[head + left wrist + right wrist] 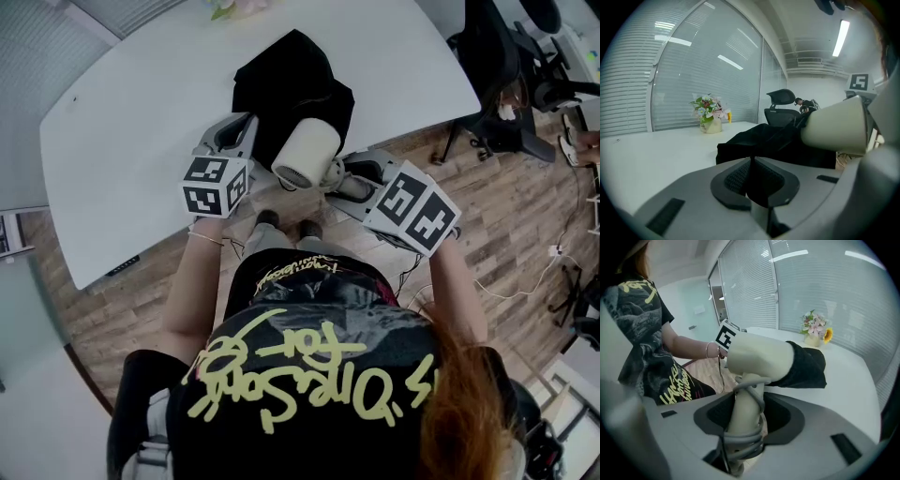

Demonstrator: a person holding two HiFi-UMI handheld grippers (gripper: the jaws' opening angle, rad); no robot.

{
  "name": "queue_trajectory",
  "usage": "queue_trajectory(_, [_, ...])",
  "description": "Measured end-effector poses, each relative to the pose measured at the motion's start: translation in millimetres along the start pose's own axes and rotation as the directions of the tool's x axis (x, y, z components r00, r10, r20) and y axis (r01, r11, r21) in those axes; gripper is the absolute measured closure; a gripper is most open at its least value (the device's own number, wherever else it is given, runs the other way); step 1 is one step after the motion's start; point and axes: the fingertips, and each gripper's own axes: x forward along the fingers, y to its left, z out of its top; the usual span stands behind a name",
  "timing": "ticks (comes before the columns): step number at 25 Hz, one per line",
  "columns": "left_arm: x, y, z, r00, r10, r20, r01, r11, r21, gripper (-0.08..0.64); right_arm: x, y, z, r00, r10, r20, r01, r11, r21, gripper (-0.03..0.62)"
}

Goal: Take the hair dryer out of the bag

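A cream hair dryer (305, 150) pokes barrel-first out of a black bag (291, 84) lying on the white table (141, 141) near its front edge. My right gripper (342, 175) is shut on the dryer's handle (745, 408), which has grey cord wound around it; the barrel (759, 357) stands above the jaws, its far end still inside the bag (808, 369). To the left of the dryer, my left gripper (247, 122) is shut, pinching a fold of the bag's black cloth (759, 143) between its pads. The barrel (836, 126) shows at the right of the left gripper view.
A vase of flowers (710, 119) stands at the table's far side. Black office chairs (497, 84) stand to the right on the wooden floor. The person's knees and patterned shirt are close under the front edge of the table.
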Motion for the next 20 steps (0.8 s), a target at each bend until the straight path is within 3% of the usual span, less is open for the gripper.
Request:
queue_trajectory(11, [23.2,14.0,12.6,0.998,0.032,-0.046,-0.032,0.999,0.014,0.539,-14.5,12.1,-5.9,0.994,0.102,0.025,-0.102,0.995,-0.014,0.399])
queue_trajectory(14, [25.5,20.9,14.5,0.996,0.063,-0.064,-0.061,0.998,0.033,0.54,-17.0,18.1,-0.7,0.99,0.133,0.044,-0.131,0.991,-0.039,0.398])
queue_trajectory(20, [16.2,52.2,5.7,0.983,0.169,-0.076,-0.171,0.985,-0.013,0.543,-25.0,19.9,21.2,0.983,0.148,0.105,-0.141,0.987,-0.071,0.398])
